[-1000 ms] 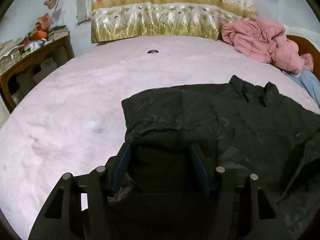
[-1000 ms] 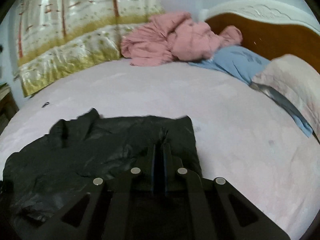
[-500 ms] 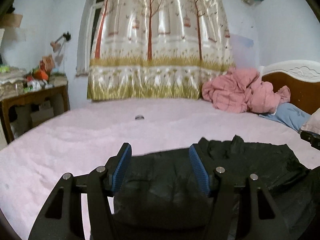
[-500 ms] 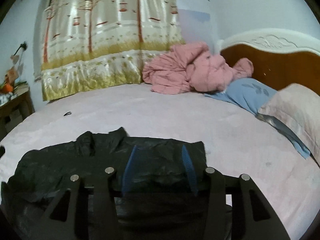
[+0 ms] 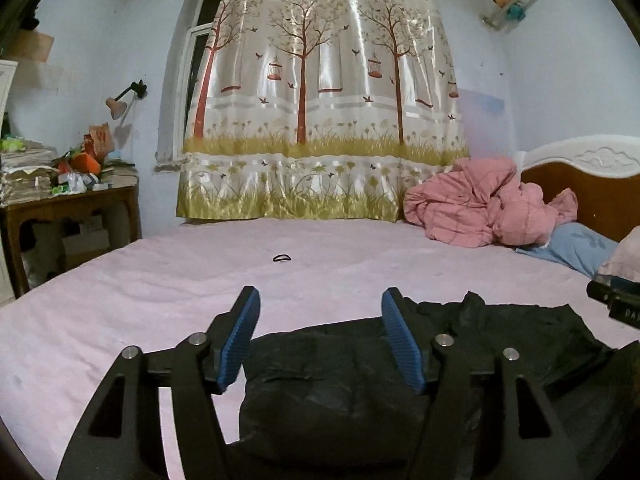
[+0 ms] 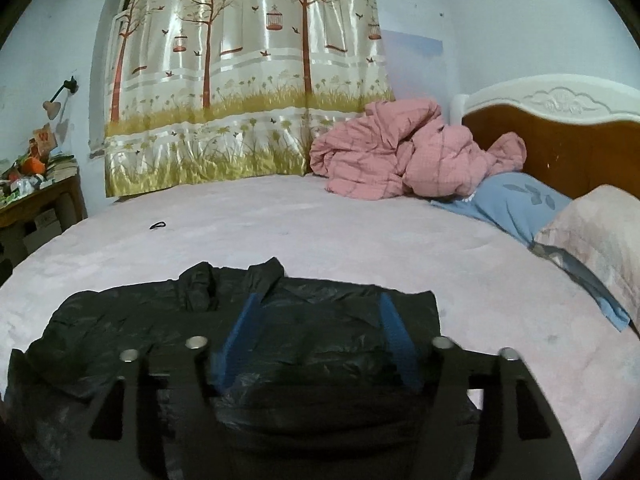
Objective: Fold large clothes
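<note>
A large black garment (image 5: 340, 380) lies folded over on the pink bed sheet (image 5: 120, 300), its collar at the far edge. My left gripper (image 5: 320, 296) hovers just above the garment's left part; its jaws are opening and nothing is between the blue pads (image 5: 240, 336). My right gripper (image 6: 318, 300) hangs over the garment's (image 6: 320, 320) right part, slightly blurred. Its jaws are opening too, with no cloth between the pads (image 6: 396, 336). A piece of the right gripper's body (image 5: 616, 304) shows at the right edge of the left wrist view.
A crumpled pink quilt (image 6: 400, 156) and a blue pillow (image 6: 516, 204) lie by the wooden headboard (image 6: 568, 148) on the right. A small black hair tie (image 5: 282, 258) rests mid-bed. A cluttered wooden desk (image 5: 68, 208) stands left of the bed, below a tree-print curtain (image 5: 320, 120).
Both grippers rose off the garment and tilted up toward the room. The right gripper went from shut on the cloth to wide open. The left came away from the fold and widened.
</note>
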A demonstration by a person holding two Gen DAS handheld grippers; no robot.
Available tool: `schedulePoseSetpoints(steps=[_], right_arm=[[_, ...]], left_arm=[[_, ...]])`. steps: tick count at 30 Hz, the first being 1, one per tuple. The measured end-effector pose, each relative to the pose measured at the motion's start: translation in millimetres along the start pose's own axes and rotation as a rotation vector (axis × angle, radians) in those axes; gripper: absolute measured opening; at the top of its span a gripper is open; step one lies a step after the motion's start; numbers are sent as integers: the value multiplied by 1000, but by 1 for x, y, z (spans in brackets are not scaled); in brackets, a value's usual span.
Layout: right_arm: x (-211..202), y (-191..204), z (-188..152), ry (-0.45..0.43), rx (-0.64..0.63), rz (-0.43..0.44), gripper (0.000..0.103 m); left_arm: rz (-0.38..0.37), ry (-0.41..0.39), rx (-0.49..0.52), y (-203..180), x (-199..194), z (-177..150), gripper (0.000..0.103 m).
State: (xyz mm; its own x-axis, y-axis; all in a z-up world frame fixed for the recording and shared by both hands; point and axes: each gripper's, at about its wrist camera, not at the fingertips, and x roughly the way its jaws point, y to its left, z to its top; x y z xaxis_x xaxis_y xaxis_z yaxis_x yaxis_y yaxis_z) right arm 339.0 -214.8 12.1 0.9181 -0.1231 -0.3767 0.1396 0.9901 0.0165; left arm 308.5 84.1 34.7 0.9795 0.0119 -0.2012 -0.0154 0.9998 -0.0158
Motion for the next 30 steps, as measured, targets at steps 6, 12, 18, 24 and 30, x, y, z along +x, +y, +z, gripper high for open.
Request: schedulePoseSetpoints(steps=[6, 12, 18, 24, 30], right_arm=[[1, 0, -1, -18, 4, -19, 91], [-6, -5, 1, -65, 27, -24, 103], [-13, -4, 4, -100, 23, -19, 103], [-14, -3, 5, -105, 12, -21, 103], [-24, -10, 7, -102, 33, -24, 103]], left_arm=[[8, -46, 20, -4, -7, -1, 100], [15, -81, 5, -3, -13, 0, 103], [17, -91, -6, -2, -15, 2, 103], [16, -124, -7, -4, -23, 4, 103], [18, -171, -38, -6, -45, 9, 103]])
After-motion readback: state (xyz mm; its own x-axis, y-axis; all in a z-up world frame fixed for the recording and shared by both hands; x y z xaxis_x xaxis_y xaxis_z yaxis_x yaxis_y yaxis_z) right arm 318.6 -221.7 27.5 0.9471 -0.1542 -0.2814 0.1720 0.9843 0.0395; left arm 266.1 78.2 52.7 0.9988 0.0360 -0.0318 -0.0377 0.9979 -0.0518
